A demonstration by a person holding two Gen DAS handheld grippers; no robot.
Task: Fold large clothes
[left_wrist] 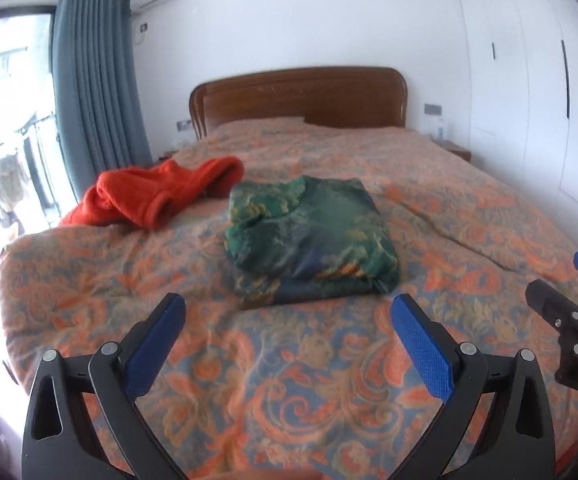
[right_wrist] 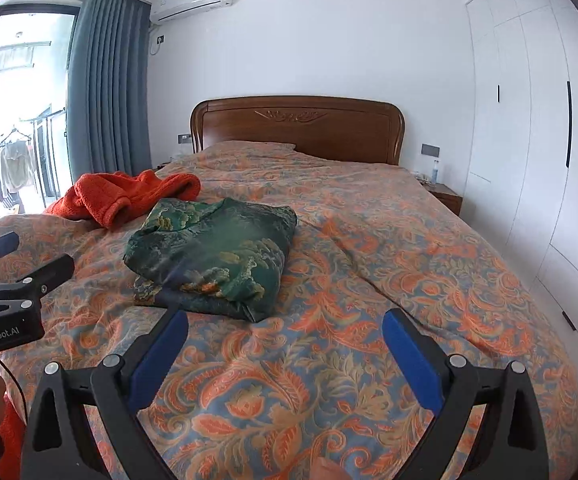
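**Both jaws spread, folded garment on bed**

Your left gripper (left_wrist: 285, 306) holds its jaws spread wide with nothing between them, above the bed (left_wrist: 329, 380). Your right gripper (right_wrist: 285, 320) is likewise spread and empty. The green patterned garment (left_wrist: 309, 232) lies folded on the floral bedspread, at 12 o'clock from the left jaws and at 11 o'clock from the right jaws. An orange fleece garment (left_wrist: 157, 196) lies crumpled at its 10 o'clock, just beside it.

Green floral-patterned garment (left_wrist: 309, 236) – folded into flat rectangle, mid-bed; orange fleece garment (left_wrist: 157, 196) – crumpled just behind it.
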